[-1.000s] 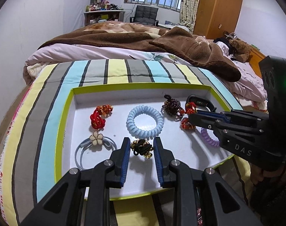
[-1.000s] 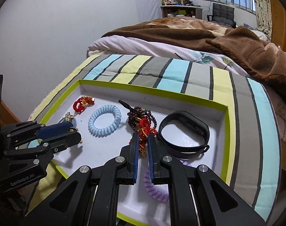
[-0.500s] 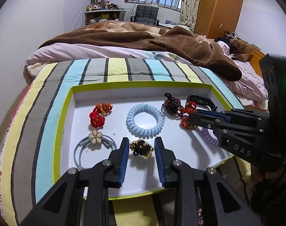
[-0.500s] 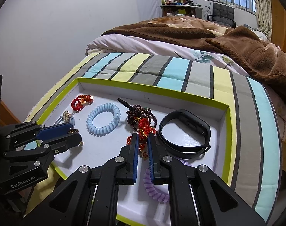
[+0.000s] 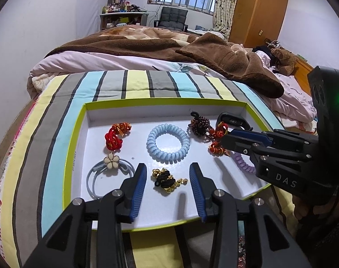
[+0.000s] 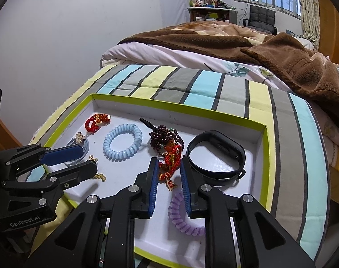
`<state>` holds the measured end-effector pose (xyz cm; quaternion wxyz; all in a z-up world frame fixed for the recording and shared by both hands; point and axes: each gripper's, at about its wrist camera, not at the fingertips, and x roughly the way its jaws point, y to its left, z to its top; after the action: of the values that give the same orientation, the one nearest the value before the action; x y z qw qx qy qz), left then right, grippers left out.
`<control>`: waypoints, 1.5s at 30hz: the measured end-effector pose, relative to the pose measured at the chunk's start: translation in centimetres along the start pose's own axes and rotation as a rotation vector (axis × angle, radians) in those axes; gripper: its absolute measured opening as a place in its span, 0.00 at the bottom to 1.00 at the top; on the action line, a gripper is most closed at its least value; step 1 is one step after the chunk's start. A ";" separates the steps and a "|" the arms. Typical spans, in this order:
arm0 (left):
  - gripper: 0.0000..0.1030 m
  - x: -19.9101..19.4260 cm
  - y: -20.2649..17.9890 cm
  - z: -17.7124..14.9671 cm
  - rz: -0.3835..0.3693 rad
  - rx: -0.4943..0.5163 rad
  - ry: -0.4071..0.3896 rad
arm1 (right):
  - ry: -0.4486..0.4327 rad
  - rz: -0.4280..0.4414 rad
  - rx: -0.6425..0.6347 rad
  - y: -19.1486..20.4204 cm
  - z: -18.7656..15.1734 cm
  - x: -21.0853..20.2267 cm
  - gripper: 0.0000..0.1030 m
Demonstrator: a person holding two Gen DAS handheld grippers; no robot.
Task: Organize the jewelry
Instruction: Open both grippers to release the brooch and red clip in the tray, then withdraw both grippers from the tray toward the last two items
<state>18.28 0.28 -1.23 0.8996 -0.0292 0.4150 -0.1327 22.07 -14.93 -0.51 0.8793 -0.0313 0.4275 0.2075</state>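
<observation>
A shallow white tray [image 5: 80, 134] with a lime-green rim sits on a striped blanket [image 5: 57, 102] at the foot of a bed, and the jewelry lies spread across its floor.

The left gripper [image 5: 167, 176] points down into the near part of the tray, its jaws opening. The black-and-gold beaded piece [image 5: 167, 179] lies on the tray floor between the blue pads, with a clear gap to each pad (nothing presses on it). Just to the left of that gripper lies the flower hair tie [image 5: 111, 160], and beyond it the pale blue coil band [image 5: 168, 143].

The right gripper [image 6: 169, 167] is opening too. The red knotted charm [image 6: 169, 169] lies between its tips, resting on the tray, with no pad pressing it. The purple coil band [image 6: 182, 218] lies below the jaws, and the black wristband [image 6: 216, 156] is just to the right.
</observation>
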 end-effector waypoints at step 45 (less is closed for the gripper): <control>0.48 -12.0 -0.1 -7.8 0.029 -0.073 -0.149 | -0.005 0.058 0.056 3.9 -11.5 -9.2 0.40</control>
<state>4.93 3.80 2.49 0.9282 -0.0656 0.3518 -0.1019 7.01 -17.10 -0.30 0.8745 0.0062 0.4318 0.2208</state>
